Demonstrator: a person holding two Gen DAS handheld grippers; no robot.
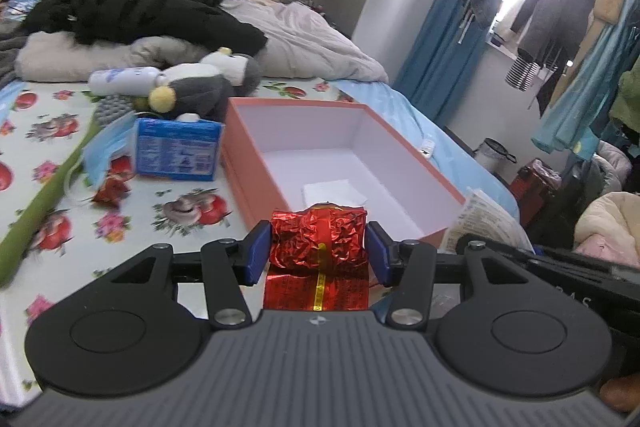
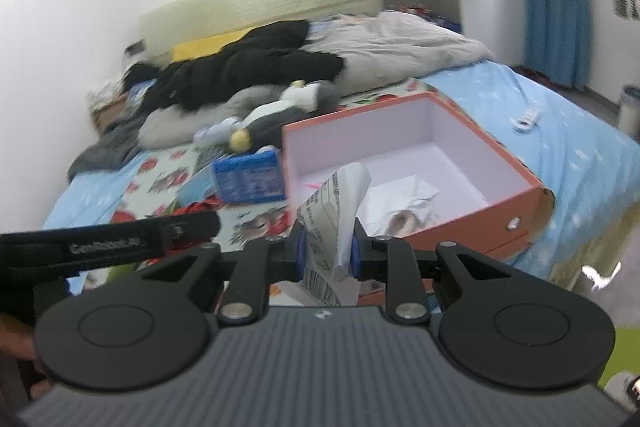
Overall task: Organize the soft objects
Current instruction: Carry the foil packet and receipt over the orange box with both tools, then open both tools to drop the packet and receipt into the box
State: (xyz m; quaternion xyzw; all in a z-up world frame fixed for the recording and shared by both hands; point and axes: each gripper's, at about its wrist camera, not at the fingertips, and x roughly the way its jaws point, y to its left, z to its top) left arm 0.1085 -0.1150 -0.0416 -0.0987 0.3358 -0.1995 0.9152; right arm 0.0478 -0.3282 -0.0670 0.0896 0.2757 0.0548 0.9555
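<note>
**Operator:** My left gripper (image 1: 318, 253) is clamped on a crumpled red foil packet (image 1: 319, 239); the blue pads press its two sides. My right gripper (image 2: 326, 253) is pinched close on a printed white paper packet (image 2: 334, 211), which stands up between the jaws.

**Observer:** And where does the box lie from each?

**Operator:** The open orange box (image 1: 448, 183) sits on the bed, straight ahead of both grippers and below them. From the left wrist view, its near corner is just beyond the foil packet, and the box runs away toward the far right. From the right wrist view, the paper packet already overlaps the box's white inside, where some crumpled white paper (image 2: 404, 205) lies.

**Observer:** Which hand is nearer?

**Operator:** I'd judge the right one, though not by much. The left gripper's body shows just beside it on the left there. The left hand needs to go forward over the near wall before letting go.

**Observer:** Anything left outside?

**Operator:** A plush penguin (image 1: 200, 83) and a blue tissue pack (image 1: 178, 155) lie beside the box's left wall.
</note>
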